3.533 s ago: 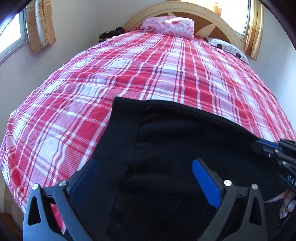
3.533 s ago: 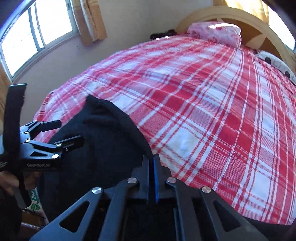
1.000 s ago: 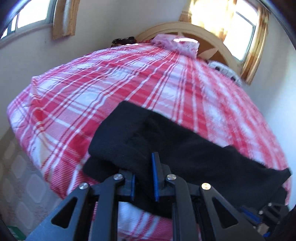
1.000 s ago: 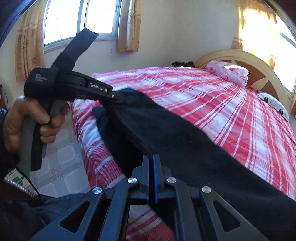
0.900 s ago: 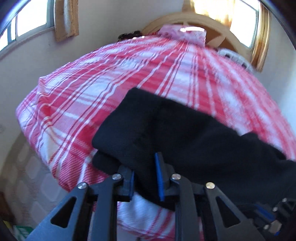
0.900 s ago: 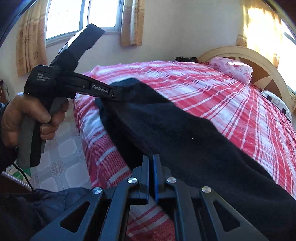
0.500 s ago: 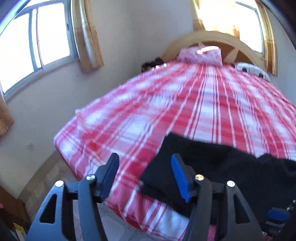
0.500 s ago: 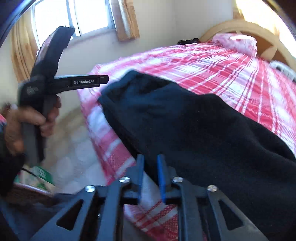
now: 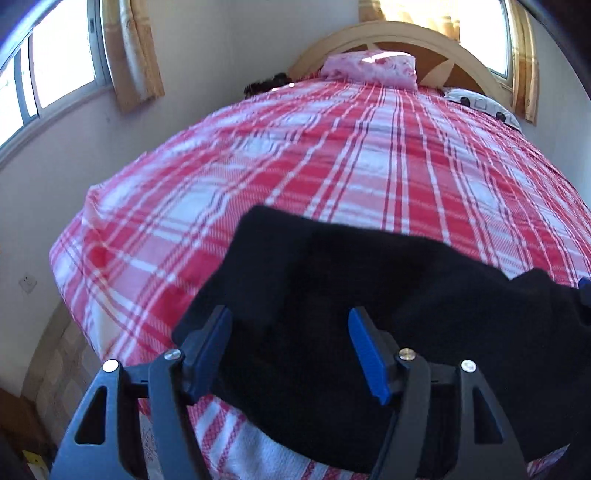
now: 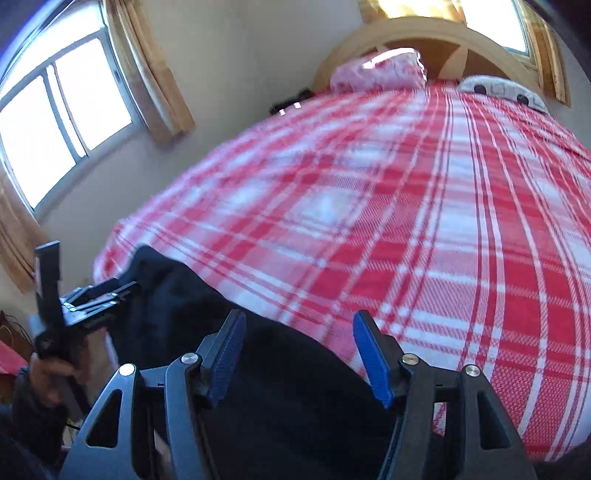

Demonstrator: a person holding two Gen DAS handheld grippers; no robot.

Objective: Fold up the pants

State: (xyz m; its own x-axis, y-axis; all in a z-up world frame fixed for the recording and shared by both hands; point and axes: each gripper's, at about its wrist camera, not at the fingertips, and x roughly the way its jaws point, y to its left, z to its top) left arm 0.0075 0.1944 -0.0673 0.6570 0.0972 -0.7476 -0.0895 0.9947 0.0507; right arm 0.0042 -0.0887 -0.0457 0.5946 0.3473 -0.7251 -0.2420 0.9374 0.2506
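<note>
The black pants [image 9: 369, 295] lie folded across the near edge of the red plaid bed [image 9: 369, 147]. My left gripper [image 9: 291, 339] is open, its blue pads spread just above the pants' left end, holding nothing. My right gripper [image 10: 299, 343] is open and empty too, over the pants [image 10: 280, 387] further right. The left gripper [image 10: 99, 295] also shows in the right wrist view, at the pants' left end. A blue tip of the right gripper [image 9: 585, 291] shows at the right edge of the left wrist view.
A pink pillow [image 9: 369, 68] and a white spotted pillow [image 9: 480, 103] lie at the wooden headboard [image 9: 399, 33]. A wall with a curtained window [image 9: 55, 66] runs along the bed's left side. Tiled floor [image 9: 48, 369] lies below the bed's near left corner.
Both grippers were shut on the pants and held them up over the bed edge. Both have opened and let go; the pants now lie on the bed.
</note>
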